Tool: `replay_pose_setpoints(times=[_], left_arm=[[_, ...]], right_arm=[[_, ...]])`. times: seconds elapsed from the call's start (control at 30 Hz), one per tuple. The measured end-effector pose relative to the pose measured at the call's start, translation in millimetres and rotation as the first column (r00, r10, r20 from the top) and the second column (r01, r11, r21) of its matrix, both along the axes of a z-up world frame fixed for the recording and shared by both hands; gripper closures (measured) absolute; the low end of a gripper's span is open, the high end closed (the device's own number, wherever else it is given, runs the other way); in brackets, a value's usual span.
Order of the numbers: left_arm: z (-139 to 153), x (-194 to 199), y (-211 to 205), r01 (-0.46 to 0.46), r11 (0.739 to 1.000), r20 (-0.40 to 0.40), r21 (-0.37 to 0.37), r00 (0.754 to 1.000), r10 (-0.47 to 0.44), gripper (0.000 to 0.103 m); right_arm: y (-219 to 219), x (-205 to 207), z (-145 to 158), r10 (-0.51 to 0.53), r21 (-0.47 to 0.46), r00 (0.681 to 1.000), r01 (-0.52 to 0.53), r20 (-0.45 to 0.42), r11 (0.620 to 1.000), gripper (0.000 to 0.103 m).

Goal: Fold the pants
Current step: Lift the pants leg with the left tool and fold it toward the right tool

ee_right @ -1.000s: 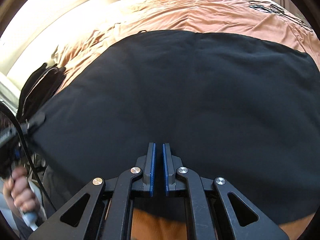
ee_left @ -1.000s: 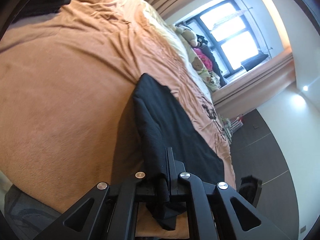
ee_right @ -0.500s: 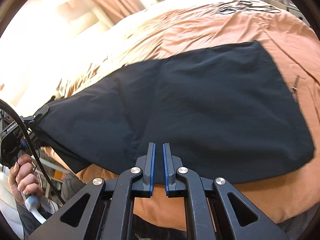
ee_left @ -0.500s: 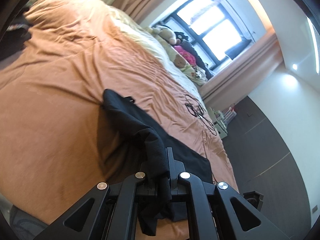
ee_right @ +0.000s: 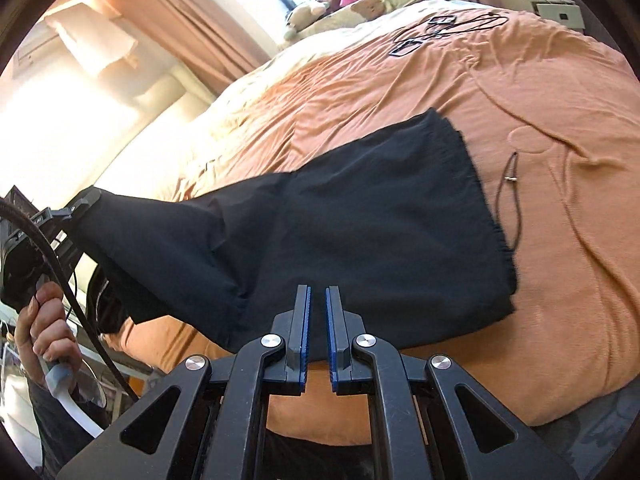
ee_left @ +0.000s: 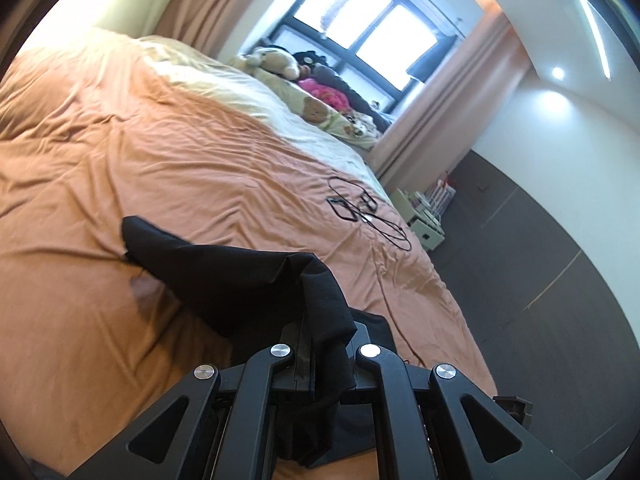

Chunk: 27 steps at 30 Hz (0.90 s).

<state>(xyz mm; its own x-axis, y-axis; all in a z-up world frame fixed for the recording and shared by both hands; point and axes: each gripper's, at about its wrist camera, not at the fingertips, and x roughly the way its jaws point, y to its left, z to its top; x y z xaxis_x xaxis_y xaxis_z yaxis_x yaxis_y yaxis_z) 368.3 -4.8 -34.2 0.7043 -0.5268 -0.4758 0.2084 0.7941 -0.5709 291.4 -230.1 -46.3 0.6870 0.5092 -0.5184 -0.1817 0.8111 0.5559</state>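
Black pants (ee_right: 360, 220) lie spread on the orange bedcover (ee_right: 560, 240), with one end pulled up off the bed at the left. My left gripper (ee_left: 324, 328) is shut on that end, and bunched black fabric (ee_left: 224, 276) drapes from its jaws down to the bed. The right wrist view shows the same gripper (ee_right: 86, 200) at the far left, held by a hand (ee_right: 44, 320). My right gripper (ee_right: 317, 292) hovers over the pants' near edge, shut, with only a thin slit between its blue pads (ee_right: 304, 320) and nothing pinched.
Black cables and small frames (ee_left: 360, 208) lie on the far part of the bed. A thin cord (ee_right: 508, 184) runs just right of the pants. Plush toys and pillows (ee_left: 280, 60) sit under the window. Dark floor (ee_left: 520, 260) and a small white cabinet (ee_left: 424, 228) lie beyond the bed.
My left gripper has risen and rolled, lifting its end of the pants off the bed. My right gripper has drawn back towards the near bed edge, so the whole pants show.
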Motion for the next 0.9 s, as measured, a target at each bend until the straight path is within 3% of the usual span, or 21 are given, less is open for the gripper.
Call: replay_pose_setpoints(times=[0.47, 0.67, 0.9], left_arm=[[8.1, 30.3, -112.7, 0.169, 0.980, -0.015, 0.103, 0.986, -0.168, 0.097], [-8.9, 38.7, -171.2, 0.261, 0.954, -0.057, 0.148, 0.965, -0.255, 0.097], [-48.4, 37.1, -237.8, 0.385, 0.900, -0.152, 0.203, 0.921, -0.360, 0.097]], right_arm=[[-48.6, -22.1, -10.7, -0.051, 0.084, 0.999, 0.049, 0.017, 0.995, 0.099], [-69.9, -25.7, -16.2, -0.074, 0.111, 0.997, 0.072, 0.014, 0.991, 0.099], [-96.5, -32.0, -27.2, -0.103, 0.127, 0.995, 0.102, -0.002, 0.987, 0.099]])
